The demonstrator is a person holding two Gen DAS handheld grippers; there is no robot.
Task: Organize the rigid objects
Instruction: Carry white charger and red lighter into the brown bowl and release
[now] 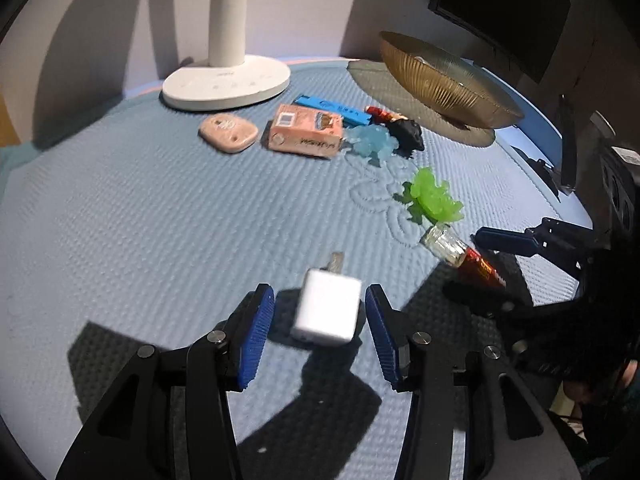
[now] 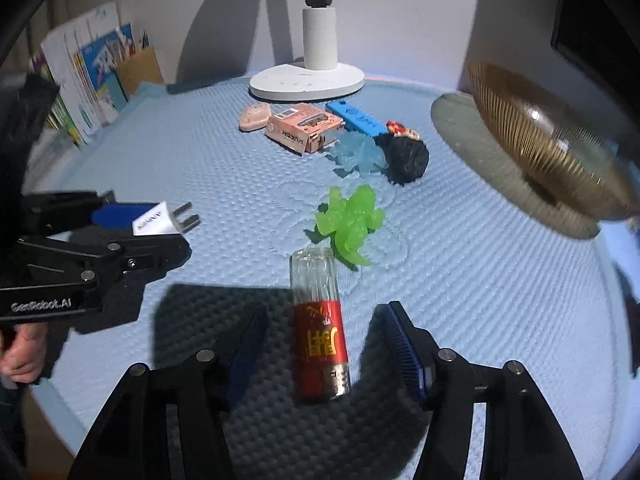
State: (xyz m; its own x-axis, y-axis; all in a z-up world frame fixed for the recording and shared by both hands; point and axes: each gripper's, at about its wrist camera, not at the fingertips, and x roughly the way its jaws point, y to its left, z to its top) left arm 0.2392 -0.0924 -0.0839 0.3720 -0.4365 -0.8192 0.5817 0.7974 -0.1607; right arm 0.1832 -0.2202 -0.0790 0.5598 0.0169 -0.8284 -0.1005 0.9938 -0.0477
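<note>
both grippers slant down over the blue textured mat (image 1: 120,208). the right gripper (image 2: 320,344) has its jaws released, and the red-labelled clear tube (image 2: 320,328) lies flat between the 2 pads, clear of both, its glass end toward the green toy (image 2: 352,220). the left gripper (image 1: 320,316) is likewise unclenched, with the white charger plug (image 1: 326,308) on the mat between its blue pads (image 1: 256,332), prongs pointing away.

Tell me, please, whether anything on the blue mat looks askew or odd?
Yes: the amber ribbed bowl at the mat's far right stands tipped up on its edge rather than flat on its base. The clear red-labelled tube lies on its side.
</note>
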